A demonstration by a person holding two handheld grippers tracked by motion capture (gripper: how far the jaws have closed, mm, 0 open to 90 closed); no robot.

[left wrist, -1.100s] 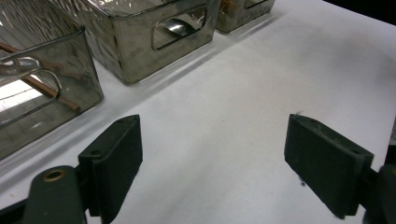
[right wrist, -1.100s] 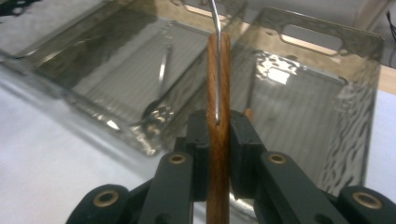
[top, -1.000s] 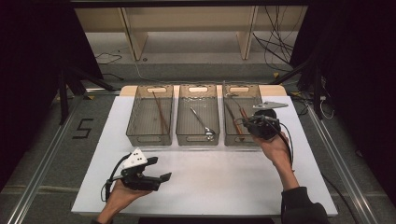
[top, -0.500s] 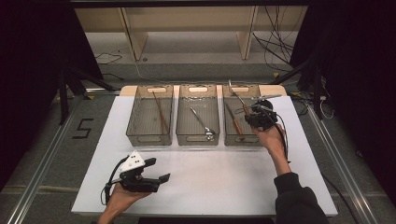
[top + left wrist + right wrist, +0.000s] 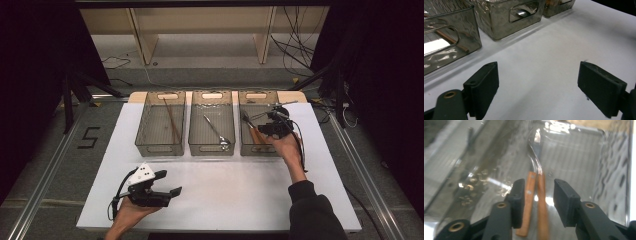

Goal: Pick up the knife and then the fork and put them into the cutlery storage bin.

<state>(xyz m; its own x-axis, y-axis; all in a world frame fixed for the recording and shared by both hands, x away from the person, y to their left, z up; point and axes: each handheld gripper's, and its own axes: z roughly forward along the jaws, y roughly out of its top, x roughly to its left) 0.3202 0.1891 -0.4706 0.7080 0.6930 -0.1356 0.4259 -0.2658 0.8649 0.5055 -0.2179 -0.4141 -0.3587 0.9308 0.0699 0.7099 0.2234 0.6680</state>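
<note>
- In the right gripper (image 5: pixel 537 202) view, two wooden-handled utensils (image 5: pixel 534 202) are seen in the right bin (image 5: pixel 248 145); their heads are blurred by glare.
- Its jaws, just opened, stand apart around the handles; contact cannot be told.
- The left gripper (image 5: pixel 537 87) is held over the table (image 5: pixel 225 200), jaws wide apart, nothing between.

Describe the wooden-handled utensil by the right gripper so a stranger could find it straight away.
On the white table stand three clear bins; take the right bin. The wooden-handled utensil lies inside, between the right gripper jaws, which have just been opening. Only it has orange-brown handles.
</note>
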